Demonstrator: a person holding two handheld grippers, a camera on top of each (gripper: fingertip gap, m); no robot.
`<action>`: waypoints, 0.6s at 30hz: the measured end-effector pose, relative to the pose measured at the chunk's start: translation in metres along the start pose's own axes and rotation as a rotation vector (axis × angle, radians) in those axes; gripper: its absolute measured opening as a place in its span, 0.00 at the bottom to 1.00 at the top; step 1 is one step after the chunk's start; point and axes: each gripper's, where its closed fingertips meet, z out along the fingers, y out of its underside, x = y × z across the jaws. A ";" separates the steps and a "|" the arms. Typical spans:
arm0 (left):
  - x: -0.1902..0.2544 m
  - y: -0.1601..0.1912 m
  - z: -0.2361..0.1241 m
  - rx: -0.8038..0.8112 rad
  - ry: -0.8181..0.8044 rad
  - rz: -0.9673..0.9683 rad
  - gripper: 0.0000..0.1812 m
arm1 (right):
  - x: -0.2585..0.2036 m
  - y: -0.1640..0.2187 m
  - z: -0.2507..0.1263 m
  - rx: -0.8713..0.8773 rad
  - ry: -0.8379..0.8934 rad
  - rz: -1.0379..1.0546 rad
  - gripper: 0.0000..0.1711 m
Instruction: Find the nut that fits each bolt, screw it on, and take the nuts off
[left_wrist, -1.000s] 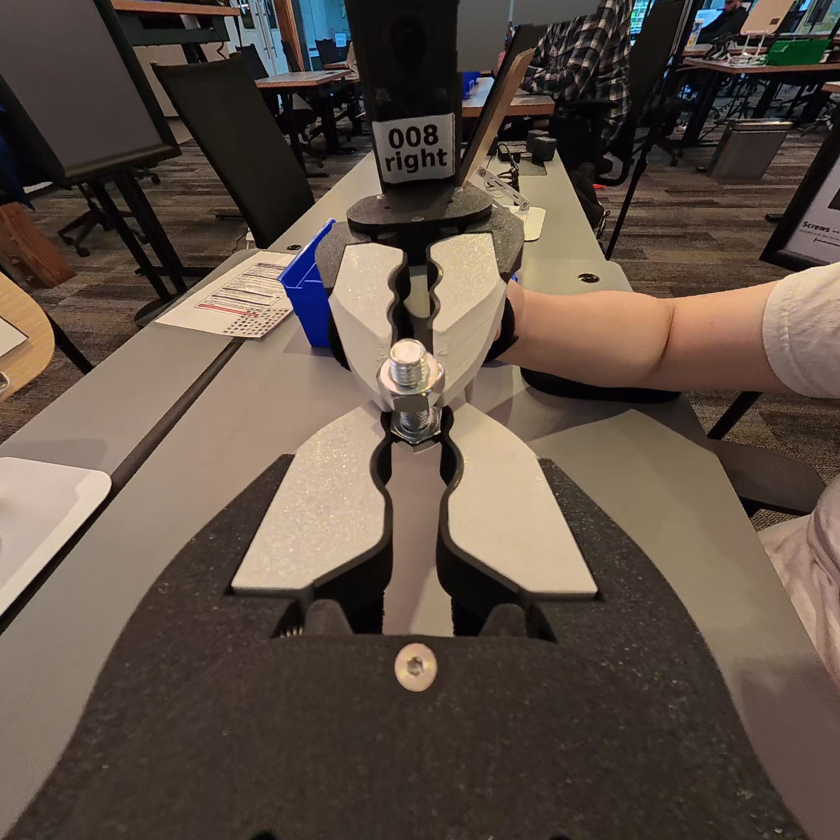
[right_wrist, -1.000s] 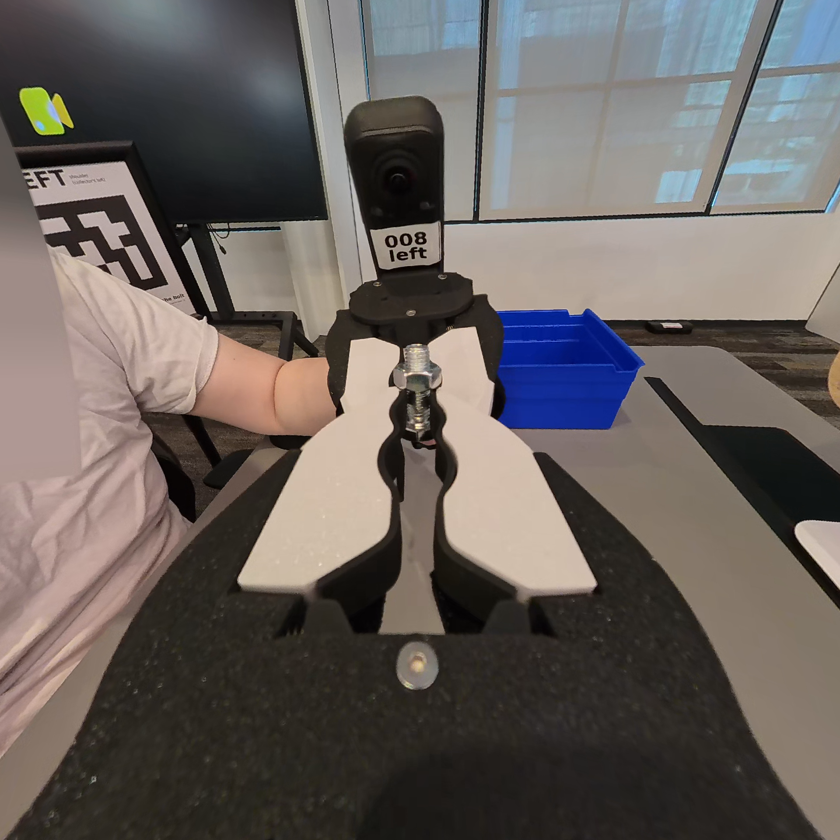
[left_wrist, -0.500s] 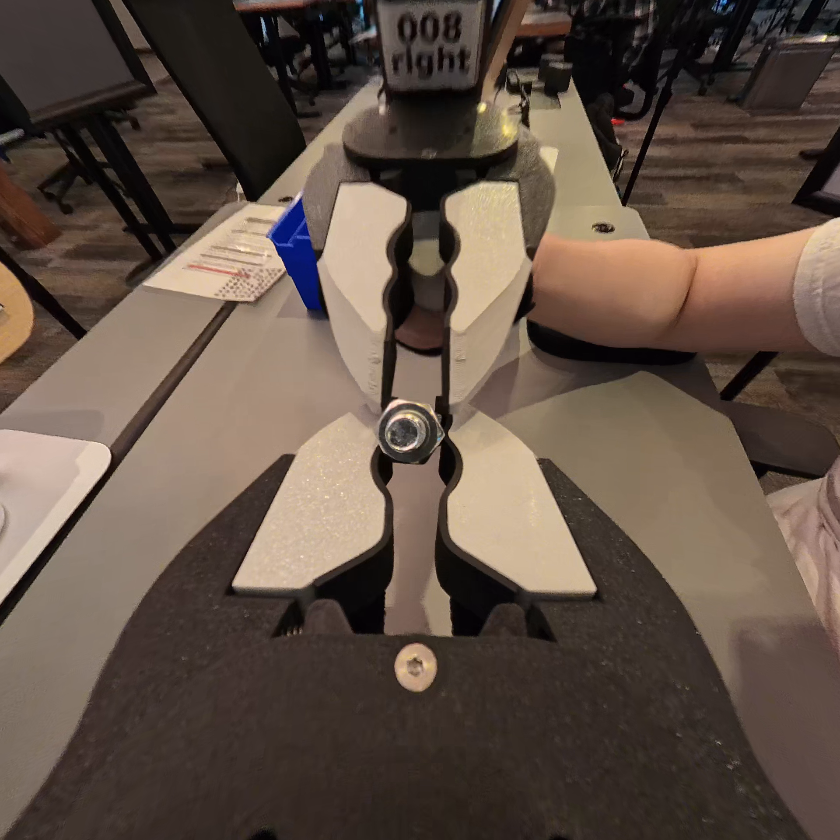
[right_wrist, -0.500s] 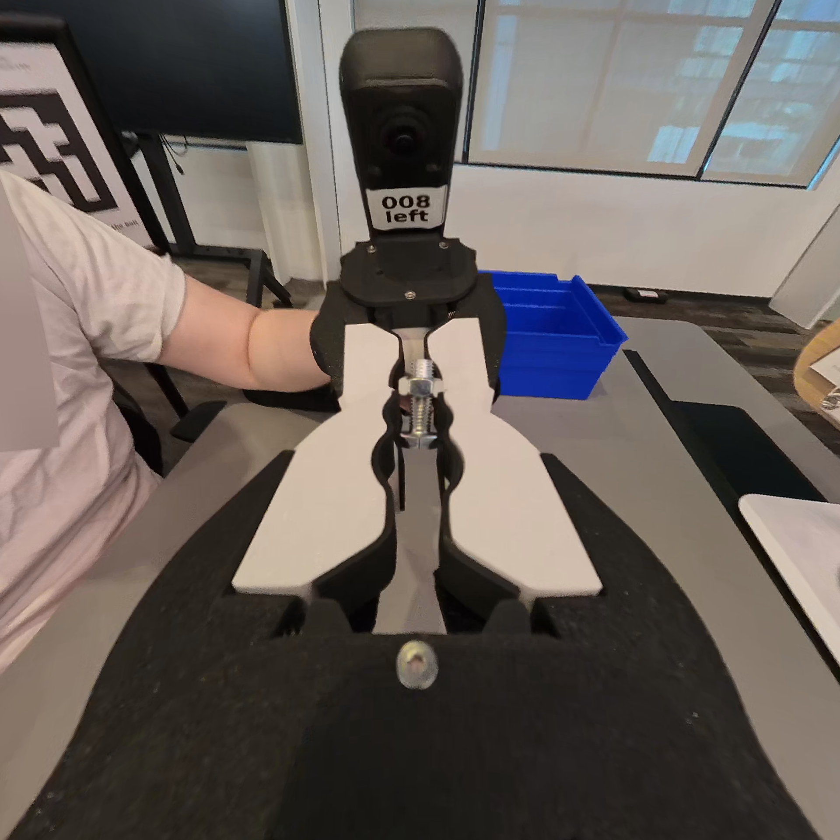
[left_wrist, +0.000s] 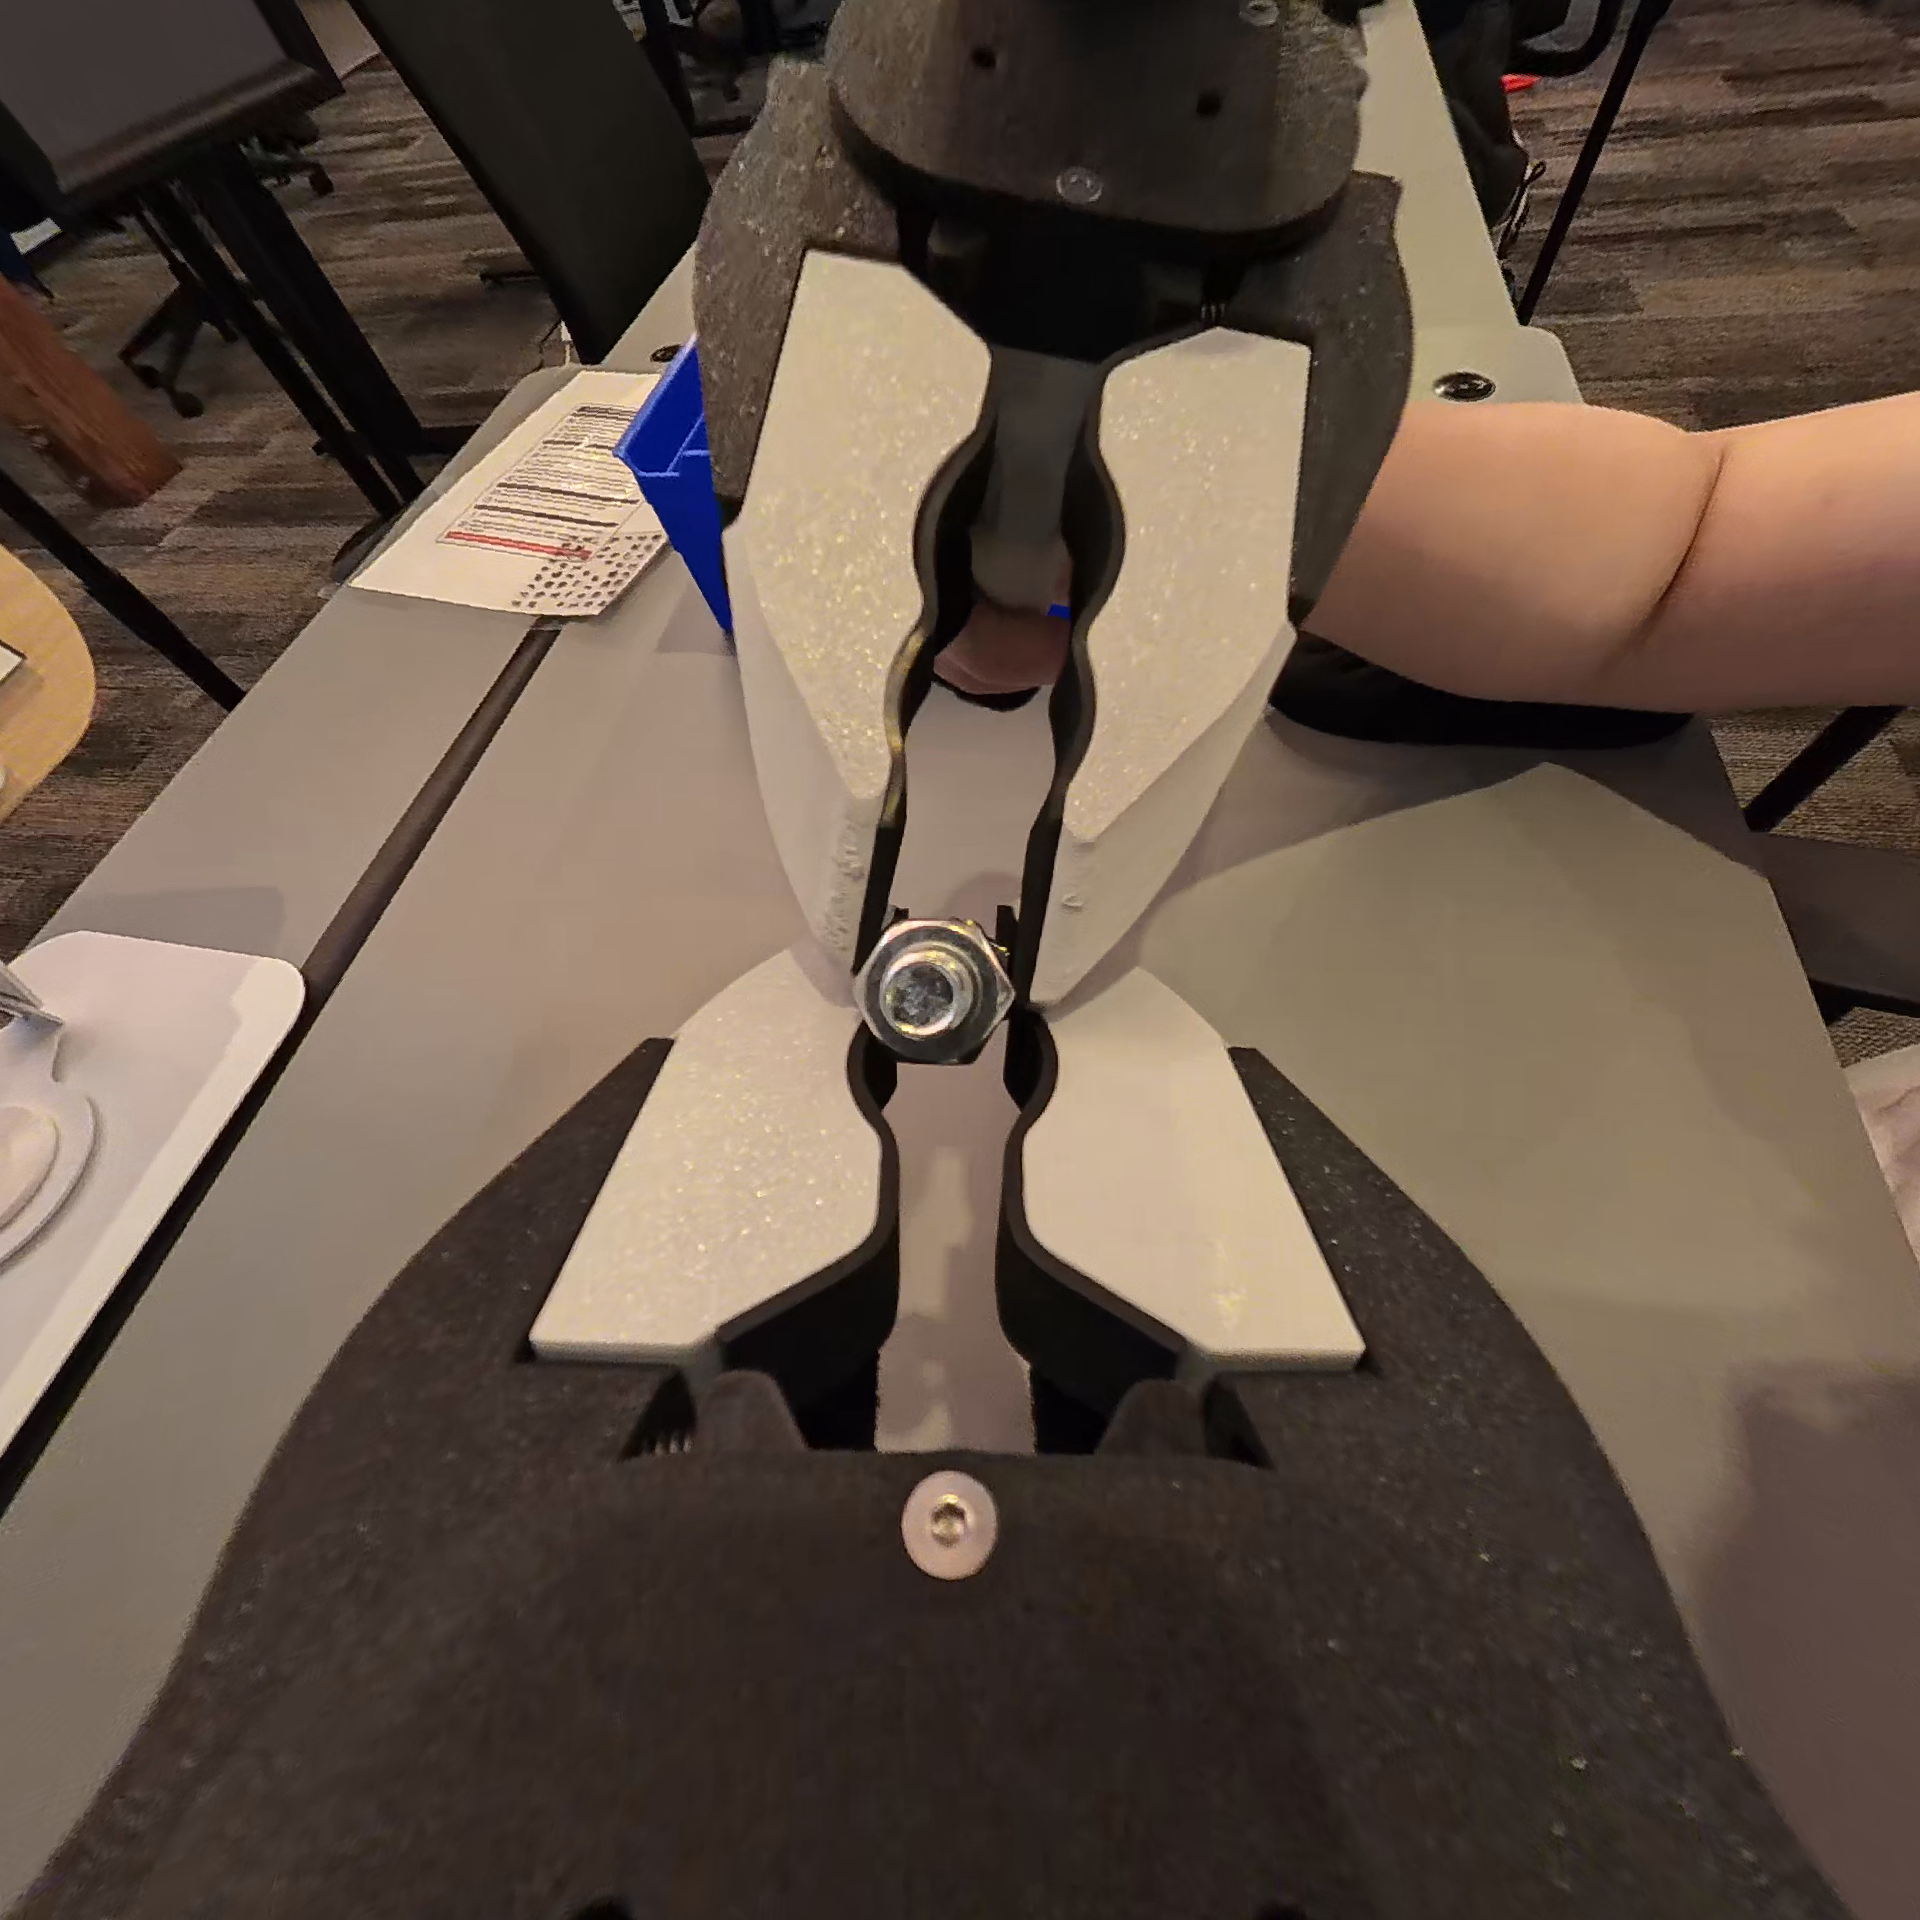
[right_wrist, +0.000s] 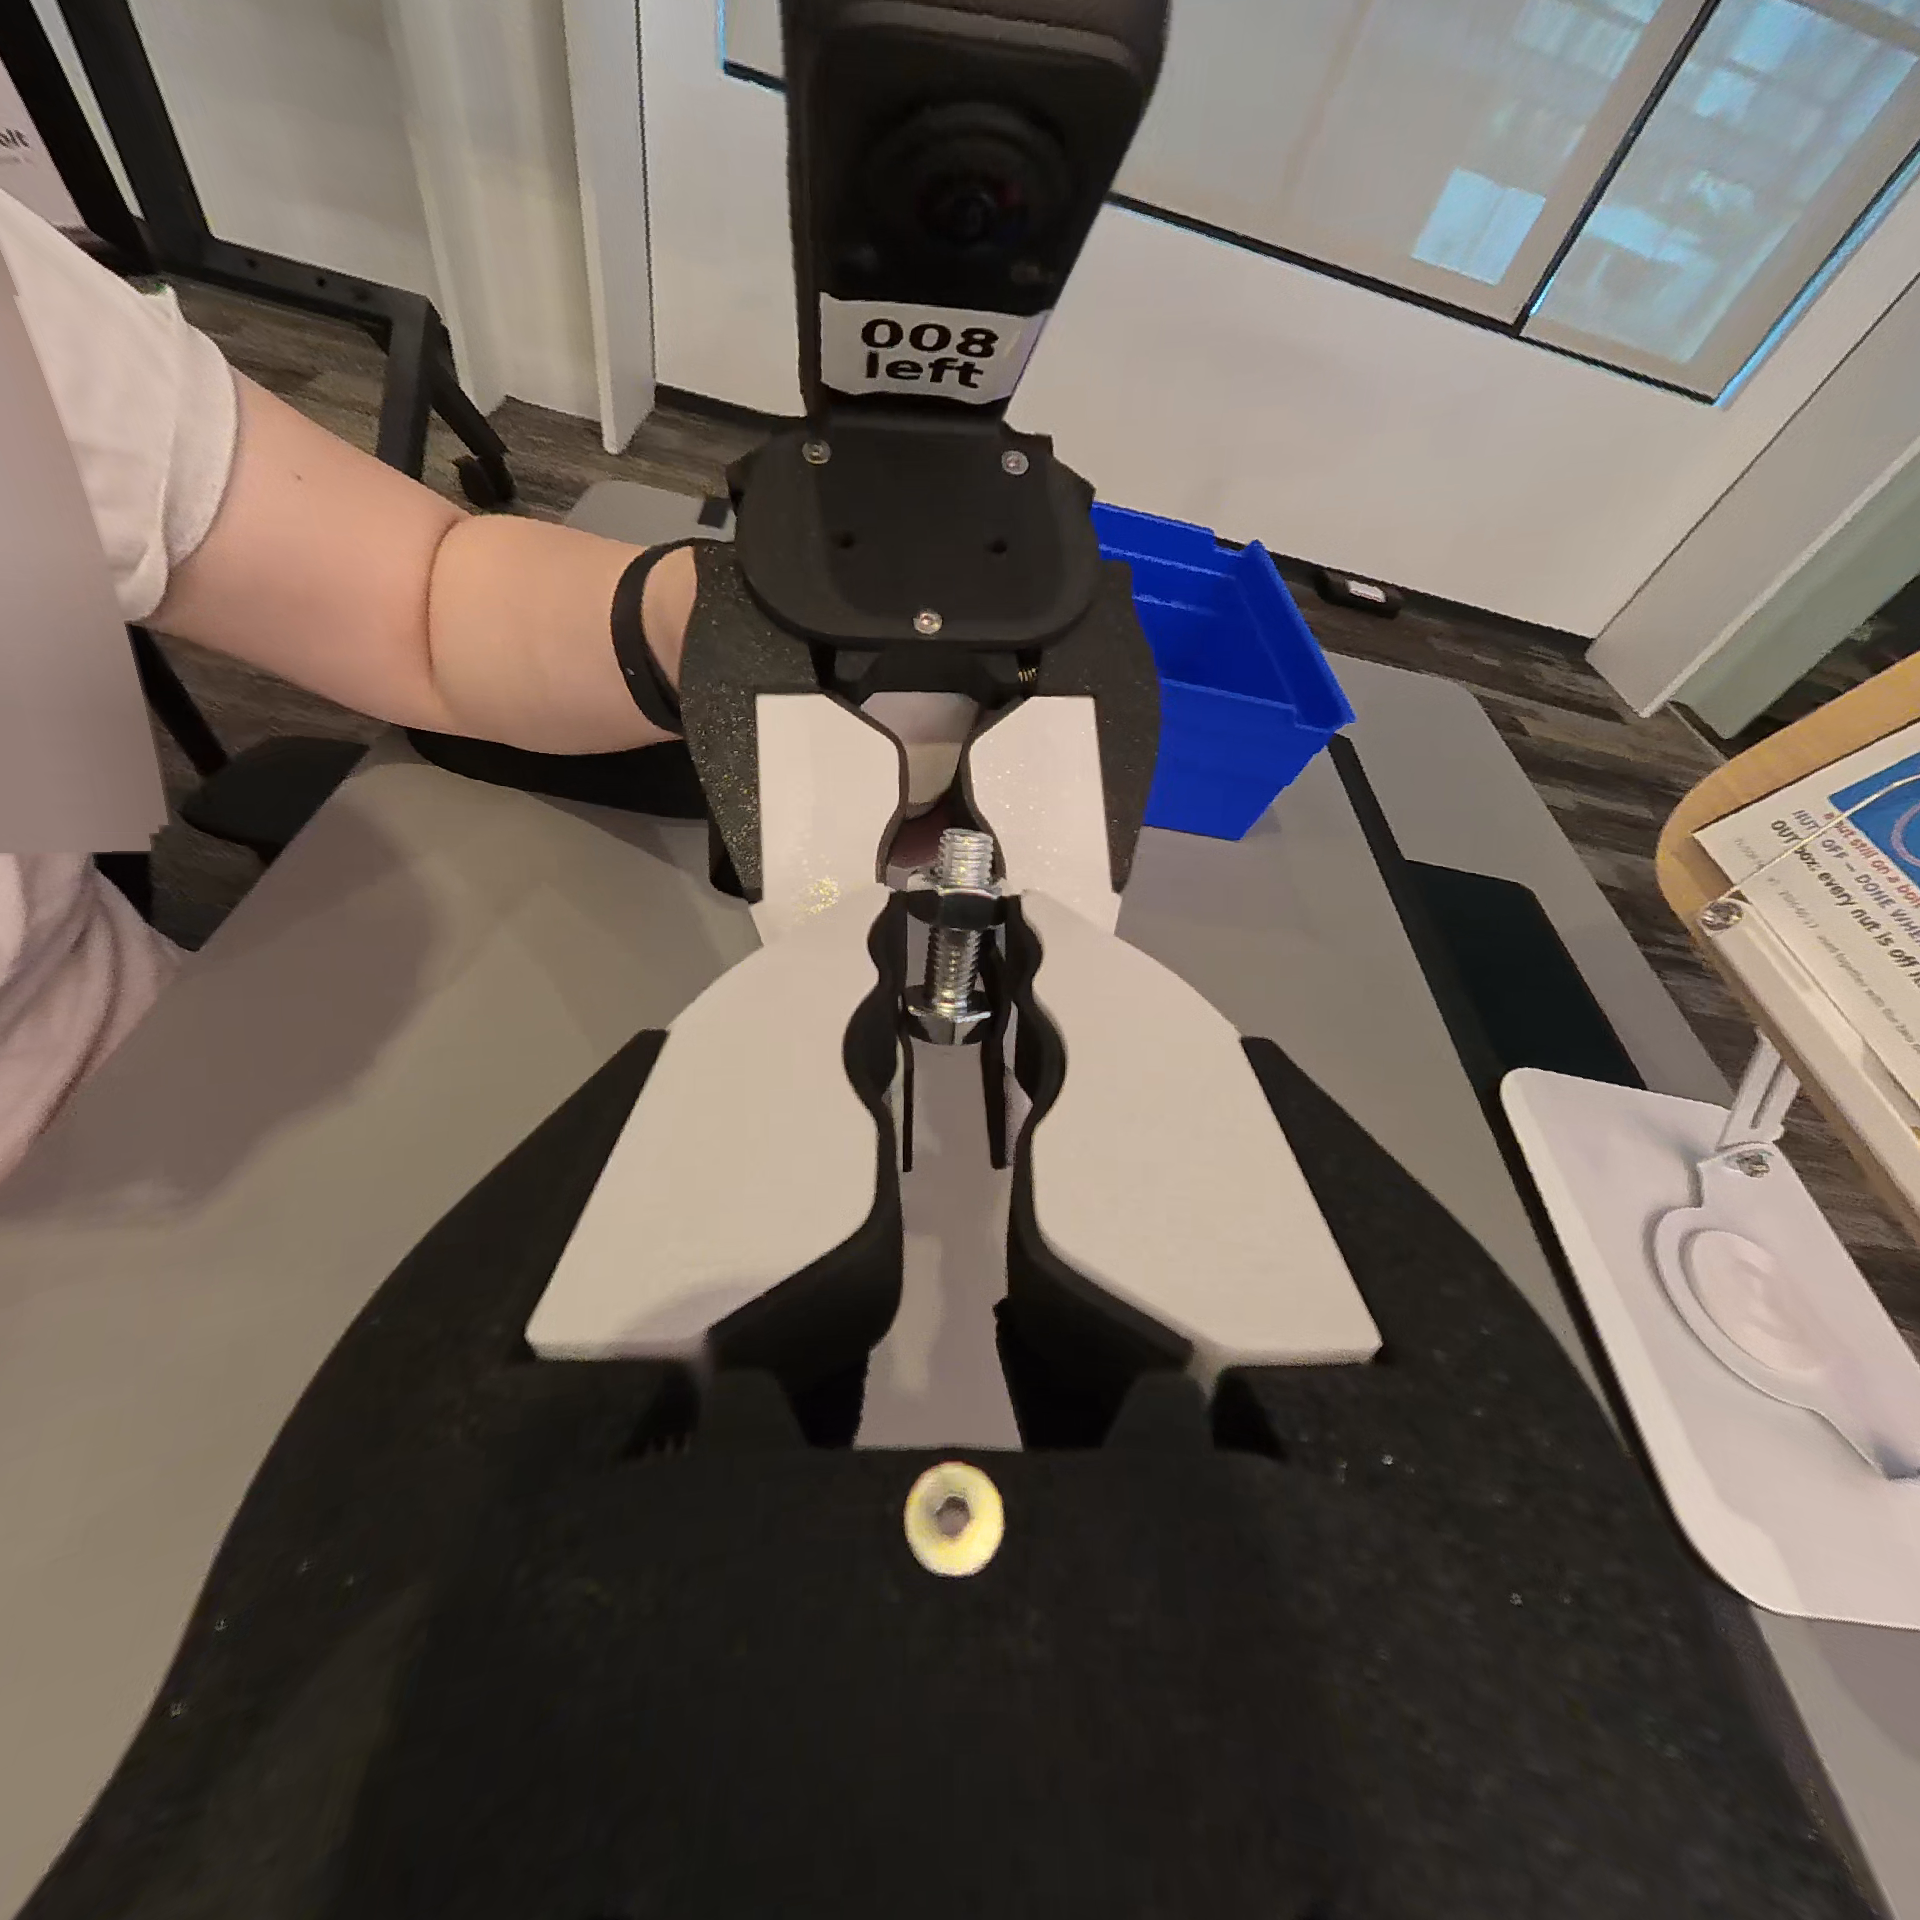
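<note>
Two white-fingered, black-foam grippers are meeting tip to tip above a grey desk (left_wrist: 1455, 1039), sharing one silver threaded steel bolt (right_wrist: 951, 971). The right gripper (right_wrist: 951, 1023) is clamping the bolt's hexagonal head, while the left gripper (left_wrist: 940, 1023) is closing on the silver hexagonal nut (left_wrist: 933, 1000) sitting near the bolt's far end. In the right wrist view the shaft is pointing away from the camera, bare thread showing between head and nut and a short stub poking past the nut. In the left wrist view the bolt is facing the lens end-on, ringed by the nut. A white printed label (right_wrist: 920, 351) is sticking to the black camera housing on the left gripper. Behind that gripper, a blue plastic bin (right_wrist: 1216, 717) is resting on the desk, and right of the bin a printed instruction sheet (right_wrist: 1829, 914) is leaning on a white stand (right_wrist: 1704, 1299).
</note>
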 end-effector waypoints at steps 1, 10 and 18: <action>0.000 0.000 0.000 0.000 0.000 0.003 0.08 | 0.000 -0.001 0.000 0.011 -0.010 0.012 0.10; 0.000 0.003 0.005 -0.003 0.007 -0.016 0.10 | 0.004 -0.009 -0.005 0.146 -0.075 0.147 0.10; -0.003 -0.008 -0.002 0.071 0.002 -0.042 0.11 | 0.011 -0.012 -0.012 0.199 -0.079 0.197 0.10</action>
